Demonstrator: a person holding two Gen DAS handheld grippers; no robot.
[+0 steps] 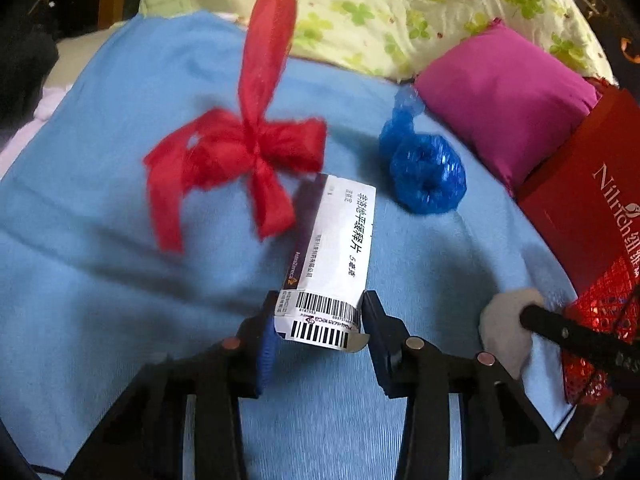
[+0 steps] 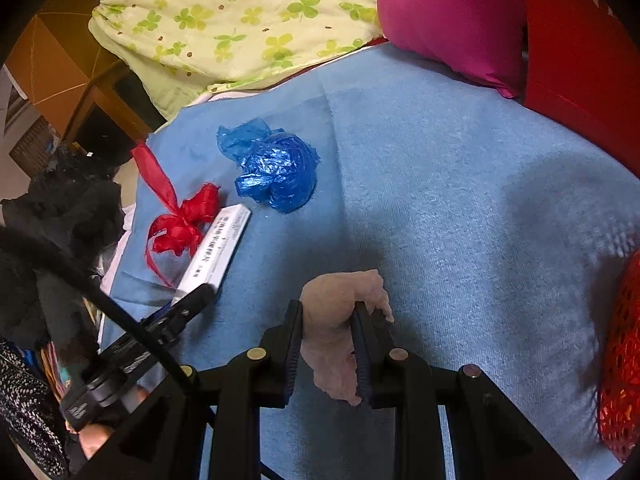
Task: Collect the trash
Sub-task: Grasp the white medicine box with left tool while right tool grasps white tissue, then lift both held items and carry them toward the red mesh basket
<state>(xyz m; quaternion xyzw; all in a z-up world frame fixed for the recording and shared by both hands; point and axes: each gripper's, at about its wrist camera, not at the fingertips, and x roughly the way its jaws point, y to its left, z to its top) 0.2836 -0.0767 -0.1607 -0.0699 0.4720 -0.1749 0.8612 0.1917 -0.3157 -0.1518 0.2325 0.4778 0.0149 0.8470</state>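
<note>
My left gripper (image 1: pixel 320 316) is shut on the near end of a white medicine box (image 1: pixel 332 256) with barcodes, which lies on the blue blanket (image 1: pixel 100 280). The box also shows in the right wrist view (image 2: pixel 216 252) with the left gripper's finger at its end. My right gripper (image 2: pixel 328 332) is shut on a crumpled pale tissue (image 2: pixel 340 300), also visible in the left wrist view (image 1: pixel 504 328). A red ribbon bow (image 1: pixel 240 152) lies just beyond the box. A crumpled blue plastic bag (image 1: pixel 428 172) lies to the right of the bow.
A magenta cushion (image 1: pixel 504 100) and a red printed box (image 1: pixel 592 208) sit at the right. A red mesh bag (image 2: pixel 620 360) is at the right edge. A green clover-print quilt (image 1: pixel 380 12) lies behind the blanket. Wooden furniture (image 2: pixel 52 64) stands to the left.
</note>
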